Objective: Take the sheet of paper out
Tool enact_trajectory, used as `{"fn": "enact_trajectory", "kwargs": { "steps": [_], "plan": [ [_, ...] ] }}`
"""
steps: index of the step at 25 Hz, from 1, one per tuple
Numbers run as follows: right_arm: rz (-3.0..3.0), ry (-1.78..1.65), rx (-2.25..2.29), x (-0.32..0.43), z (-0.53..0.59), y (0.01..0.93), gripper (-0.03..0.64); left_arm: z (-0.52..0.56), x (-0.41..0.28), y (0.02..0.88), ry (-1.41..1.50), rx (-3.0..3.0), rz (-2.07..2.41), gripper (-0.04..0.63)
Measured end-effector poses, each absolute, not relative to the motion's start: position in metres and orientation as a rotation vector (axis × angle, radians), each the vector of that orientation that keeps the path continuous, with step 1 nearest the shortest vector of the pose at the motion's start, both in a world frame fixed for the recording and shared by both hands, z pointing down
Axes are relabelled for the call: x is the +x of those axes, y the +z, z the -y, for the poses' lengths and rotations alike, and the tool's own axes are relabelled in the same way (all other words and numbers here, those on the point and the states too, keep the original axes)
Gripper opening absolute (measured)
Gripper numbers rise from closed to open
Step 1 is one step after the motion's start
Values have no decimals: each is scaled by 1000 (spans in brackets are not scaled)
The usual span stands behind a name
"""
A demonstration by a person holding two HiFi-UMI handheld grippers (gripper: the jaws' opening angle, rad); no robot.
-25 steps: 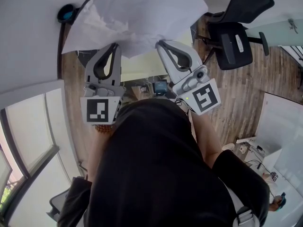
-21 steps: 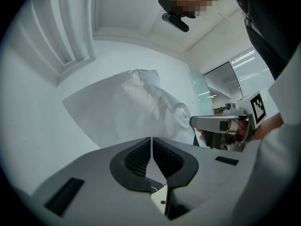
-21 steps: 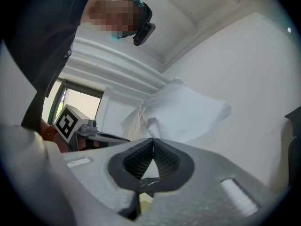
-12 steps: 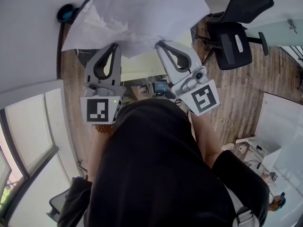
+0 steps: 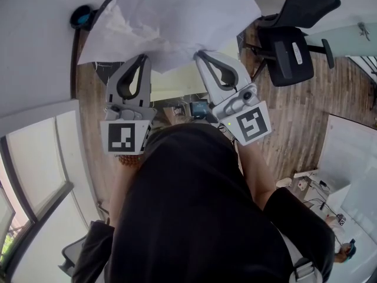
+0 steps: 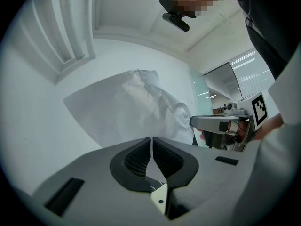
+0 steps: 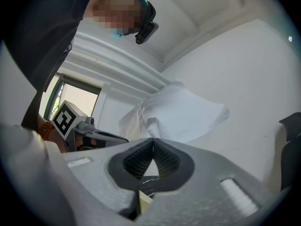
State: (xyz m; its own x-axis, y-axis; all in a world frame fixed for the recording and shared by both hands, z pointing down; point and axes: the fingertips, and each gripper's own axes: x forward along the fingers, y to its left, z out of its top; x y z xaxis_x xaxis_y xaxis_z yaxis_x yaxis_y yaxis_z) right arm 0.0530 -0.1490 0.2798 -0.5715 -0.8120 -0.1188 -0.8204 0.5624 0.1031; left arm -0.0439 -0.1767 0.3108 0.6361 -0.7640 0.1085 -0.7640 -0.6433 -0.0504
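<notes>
Sheet of paper (image 5: pixel 177 22): white, and held up in the air by its lower edge. It spreads out wide above the two grippers. Its left part is crumpled and its right part is smoother.

Left gripper (image 5: pixel 141 56): its fingers are clenched on the lower edge of the sheet, toward the crumpled side. In the left gripper view the two ribbed pads meet with only a thin white line between them, and the paper rises just behind the tips.

Right gripper (image 5: pixel 199 54): its fingers are also clenched on the lower edge of the sheet, near the left gripper but apart from it. In the right gripper view the pads are pressed together and the paper stands above them.

Head view only: a black office chair (image 5: pixel 294 40) stands on a wooden floor (image 5: pixel 294 122) at the right. The person's black shirt (image 5: pixel 188 217) fills the lower middle.

Left gripper view only: the right gripper is seen from the side at the right, with its marker cube (image 6: pixel 260 106).

Both gripper views: a small dark camera (image 6: pixel 176 21) on the person's head, above the paper.
</notes>
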Motion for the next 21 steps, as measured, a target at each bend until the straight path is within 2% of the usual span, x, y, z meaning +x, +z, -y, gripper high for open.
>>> {"fn": "enact_trajectory", "kwargs": {
  "steps": [21],
  "plan": [
    [-2691,212,-1470,55,161,291,-3,175,-59,319,214,2804,1366,23]
  ]
}}
